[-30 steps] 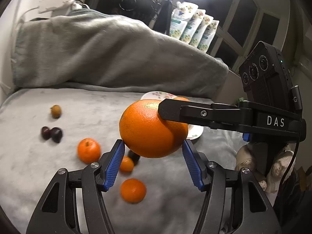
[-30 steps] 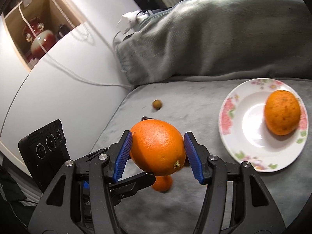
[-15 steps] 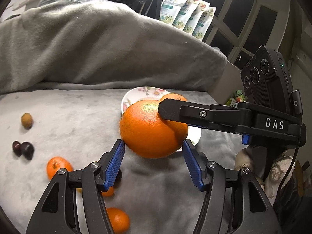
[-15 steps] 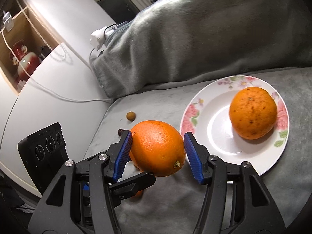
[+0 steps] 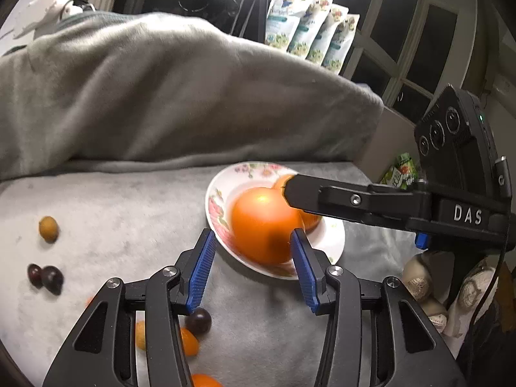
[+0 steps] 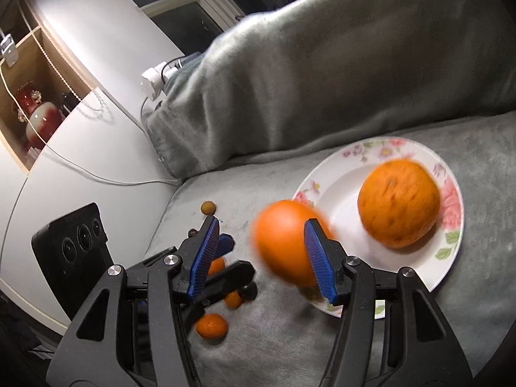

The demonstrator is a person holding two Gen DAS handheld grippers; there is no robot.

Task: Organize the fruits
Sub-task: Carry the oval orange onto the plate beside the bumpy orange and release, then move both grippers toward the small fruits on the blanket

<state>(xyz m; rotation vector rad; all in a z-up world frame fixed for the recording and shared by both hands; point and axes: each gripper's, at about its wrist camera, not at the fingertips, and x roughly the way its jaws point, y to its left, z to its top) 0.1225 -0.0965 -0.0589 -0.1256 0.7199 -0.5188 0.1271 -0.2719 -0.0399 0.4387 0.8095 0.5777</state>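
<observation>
Dropping from jaws now spread on both the right gripper (image 6: 261, 254) and left gripper (image 5: 253, 266), the orange (image 6: 287, 242), pinched a moment ago, blurs over the plate (image 6: 325, 174) rim beside another orange (image 6: 398, 203), nearly placed

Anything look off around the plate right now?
Yes. The blurred orange is loose, no longer held by both grippers' fingers, which stand open. It sits at the plate rim's near edge, apparently mid-drop, beside the second orange.
</observation>
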